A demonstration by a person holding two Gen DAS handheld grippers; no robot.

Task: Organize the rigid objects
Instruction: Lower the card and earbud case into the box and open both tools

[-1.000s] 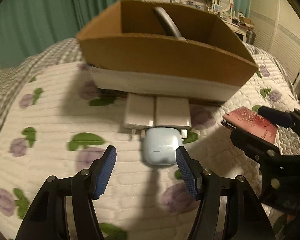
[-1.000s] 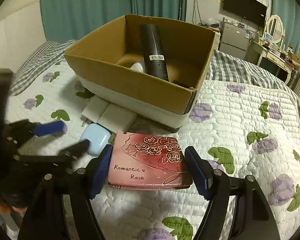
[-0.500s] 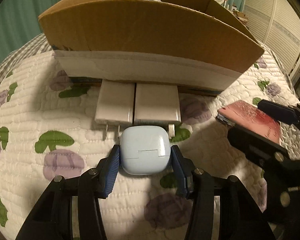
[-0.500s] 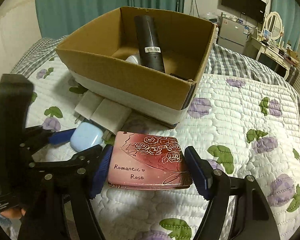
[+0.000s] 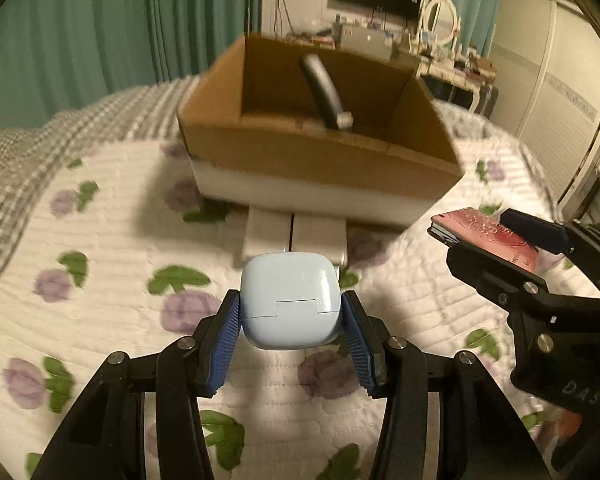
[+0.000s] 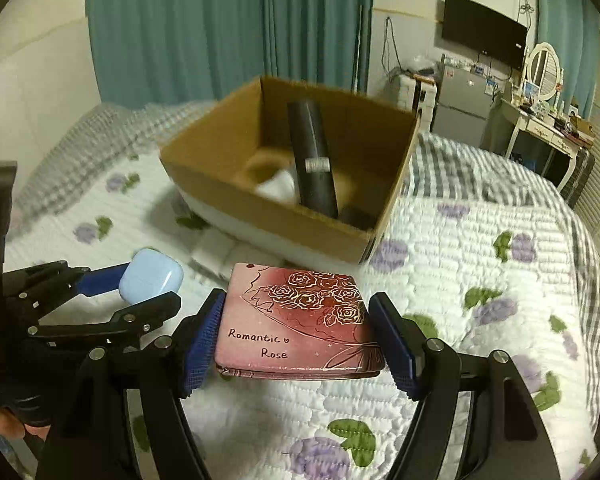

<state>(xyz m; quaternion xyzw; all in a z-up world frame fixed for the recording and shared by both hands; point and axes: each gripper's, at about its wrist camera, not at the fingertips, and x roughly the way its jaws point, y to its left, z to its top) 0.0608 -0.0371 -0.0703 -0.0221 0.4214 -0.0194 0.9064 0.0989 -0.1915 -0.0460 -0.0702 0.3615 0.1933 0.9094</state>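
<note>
With both loads raised off the quilt (image 5: 112, 236), your left gripper (image 5: 291, 322) clamps the blue earbud case (image 5: 288, 300) and your right gripper (image 6: 296, 338) clamps the pink rose case (image 6: 296, 316) flat; cardboard box (image 6: 260, 204) ahead of both jaws, likely the drop point.

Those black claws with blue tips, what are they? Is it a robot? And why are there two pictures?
No robot here. A person holds one grabbing tool in each hand, and each tool has a small camera looking along its two fingers. That gives two pictures: one from the left tool, one from the right tool.

The left tool grips a pale blue case. The right tool grips a pink tin with roses and the words "Romantic Rose".

Below is a bed with a flowery quilt. On it stands an open cardboard box with a dark tube inside. Two white blocks lie in front of the box.
</note>
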